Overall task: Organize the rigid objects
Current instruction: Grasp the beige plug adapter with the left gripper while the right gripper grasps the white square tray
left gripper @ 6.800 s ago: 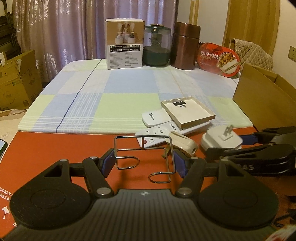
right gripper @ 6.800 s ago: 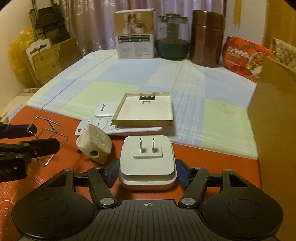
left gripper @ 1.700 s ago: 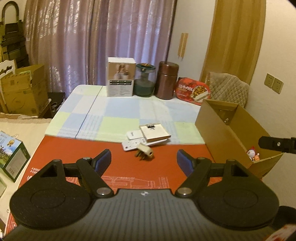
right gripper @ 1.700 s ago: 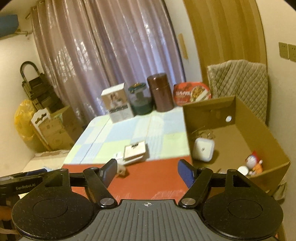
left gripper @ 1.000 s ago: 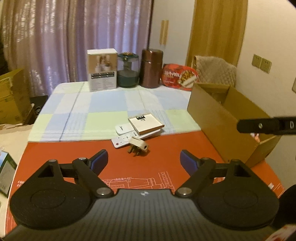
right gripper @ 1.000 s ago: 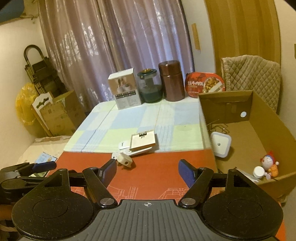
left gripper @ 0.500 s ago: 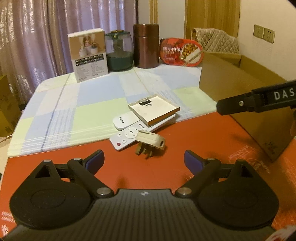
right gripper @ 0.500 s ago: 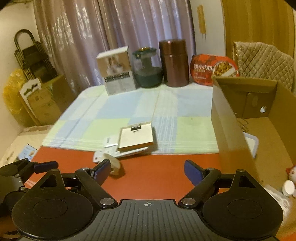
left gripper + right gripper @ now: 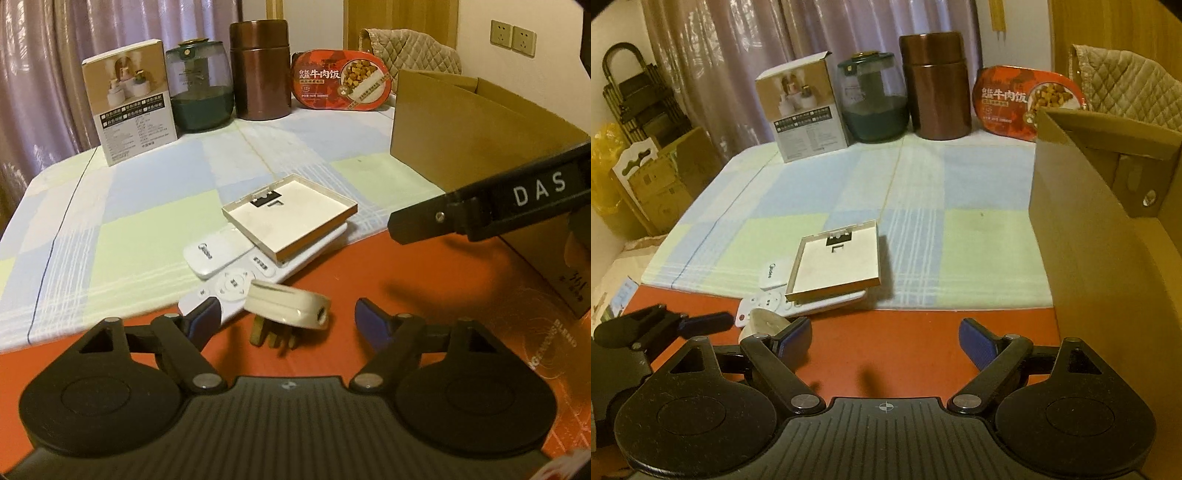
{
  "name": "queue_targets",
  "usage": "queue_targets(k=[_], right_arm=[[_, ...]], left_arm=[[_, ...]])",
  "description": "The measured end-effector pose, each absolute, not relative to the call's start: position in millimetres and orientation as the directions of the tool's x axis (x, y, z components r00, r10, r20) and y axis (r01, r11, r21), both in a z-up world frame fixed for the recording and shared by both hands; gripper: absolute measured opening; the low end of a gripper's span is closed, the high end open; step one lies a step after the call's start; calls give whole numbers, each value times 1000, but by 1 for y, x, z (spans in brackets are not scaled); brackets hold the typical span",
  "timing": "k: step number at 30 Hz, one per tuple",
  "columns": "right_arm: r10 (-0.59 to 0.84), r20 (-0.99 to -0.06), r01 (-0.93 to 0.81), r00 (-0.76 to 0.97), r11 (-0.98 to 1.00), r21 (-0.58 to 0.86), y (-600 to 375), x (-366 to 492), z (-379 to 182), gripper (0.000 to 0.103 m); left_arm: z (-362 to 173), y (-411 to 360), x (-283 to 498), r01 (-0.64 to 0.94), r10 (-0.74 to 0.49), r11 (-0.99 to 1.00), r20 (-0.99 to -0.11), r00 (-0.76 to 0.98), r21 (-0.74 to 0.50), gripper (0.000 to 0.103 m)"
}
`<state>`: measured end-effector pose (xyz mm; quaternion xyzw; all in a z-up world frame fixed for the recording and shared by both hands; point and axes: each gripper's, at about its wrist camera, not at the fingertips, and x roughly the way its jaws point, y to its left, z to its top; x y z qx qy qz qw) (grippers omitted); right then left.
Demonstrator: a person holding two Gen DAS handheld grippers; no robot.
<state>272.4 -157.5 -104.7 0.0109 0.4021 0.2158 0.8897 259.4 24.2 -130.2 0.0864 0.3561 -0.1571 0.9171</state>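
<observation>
A cream three-pin plug (image 9: 286, 304) lies on the red mat between the open fingers of my left gripper (image 9: 286, 319), prongs towards me. Behind it lie a long white remote (image 9: 258, 275), a small white remote (image 9: 214, 251) and a shallow square white tray (image 9: 290, 216) resting on them. The right wrist view shows the same tray (image 9: 838, 264), remote (image 9: 798, 302) and plug (image 9: 764, 323) at the left, with my left gripper (image 9: 709, 320) beside the plug. My right gripper (image 9: 884, 338) is open and empty above the red mat. One of its fingers (image 9: 480, 206) crosses the left wrist view.
An open cardboard box (image 9: 1082, 236) stands at the right, also seen in the left wrist view (image 9: 461, 136). At the table's back stand a white carton (image 9: 129, 99), a green glass jar (image 9: 199, 92), a brown canister (image 9: 260, 70) and a red food pack (image 9: 341, 86).
Both grippers have come down and forward from above the box to the mat. My left gripper now has the plug between its open fingers. Earlier, the wire rack and white charger went into the box.
</observation>
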Motion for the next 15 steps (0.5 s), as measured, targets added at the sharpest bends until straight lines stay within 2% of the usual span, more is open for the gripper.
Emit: queue_targets(k=[13,15], right_arm=[[373,-695,-376,614,913,158,-154,280,-104,84],[371,-696,-373,614,914,158,-154,280,-104,84]], left_arm=[[-133,20,266,392,-250,917,-662,706,72,67],[-133,20,267,387,-250,920,-663,706,66,63]])
